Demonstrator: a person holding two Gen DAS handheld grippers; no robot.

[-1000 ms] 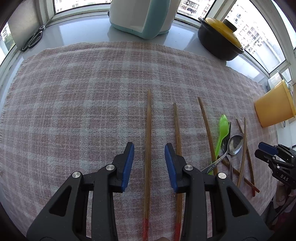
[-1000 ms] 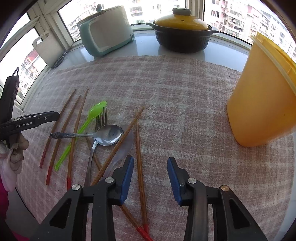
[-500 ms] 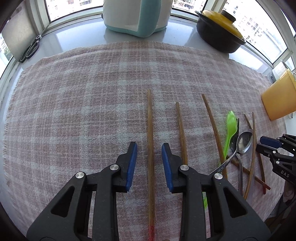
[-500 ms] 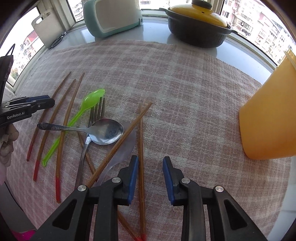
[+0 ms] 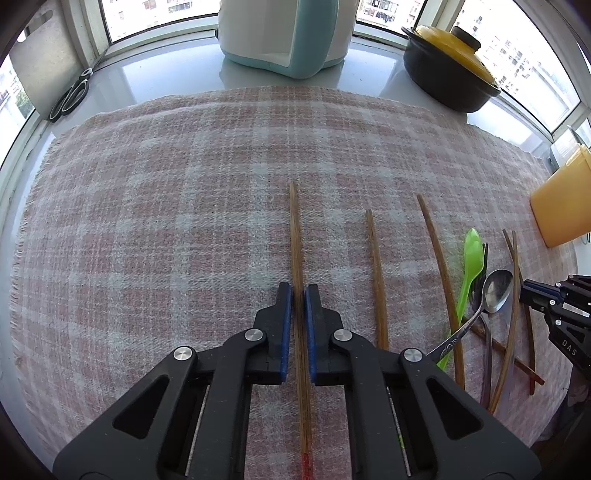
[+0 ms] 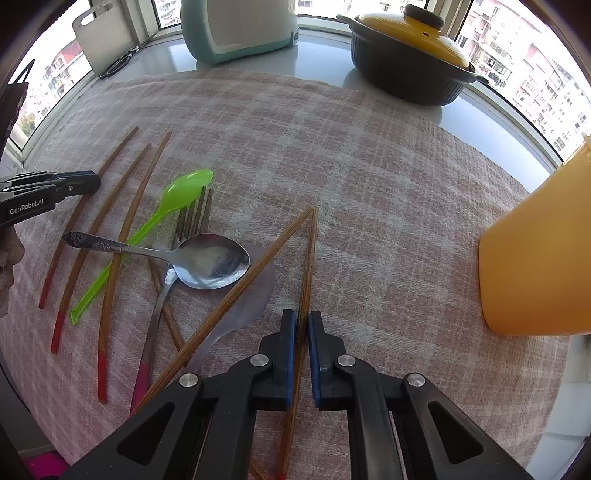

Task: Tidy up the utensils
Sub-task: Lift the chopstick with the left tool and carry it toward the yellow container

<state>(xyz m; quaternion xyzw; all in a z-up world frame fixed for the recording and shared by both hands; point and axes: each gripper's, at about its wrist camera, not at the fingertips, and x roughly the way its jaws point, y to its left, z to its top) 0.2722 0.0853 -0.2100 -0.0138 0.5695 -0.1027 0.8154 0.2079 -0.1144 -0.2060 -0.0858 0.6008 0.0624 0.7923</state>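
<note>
The utensils are a mixed bunch lying on a pink and grey checked cloth [image 5: 166, 221]: several brown wooden chopsticks with red ends, a lime green plastic spoon [image 6: 162, 214], a metal spoon [image 6: 207, 260] with a patterned handle, and a fork [image 6: 184, 236] tucked under that spoon's bowl, all piled loosely together

The left gripper [image 5: 298, 295] has its blue pads clamped on the leftmost chopstick [image 5: 295, 240], which runs straight away from the camera with its red end near the bottom edge. The right gripper [image 6: 302, 321] is pinched on another chopstick [image 6: 308, 258] at the right side of the pile, its far tip meeting the tip of a second stick [image 6: 258, 266] so the two make a narrow V

Only the right wrist view shows a pale lilac spoon [image 6: 251, 295] lying under that V, plus the fork tines properly. The left wrist view shows two more chopsticks [image 5: 375, 277] lying apart in a row beside the held one, and scissors [image 5: 70, 98] by the window

Edges: the yellow tub [image 6: 543, 258] stands at the right side of the cloth, well apart from the right gripper. A black pot with a yellow lid [image 6: 410, 51] and a teal and white appliance [image 5: 284, 33] sit on the sill past the cloth's far edge. The cloth left of the held chopstick is bare, and so is the stretch between the pile and the tub
</note>
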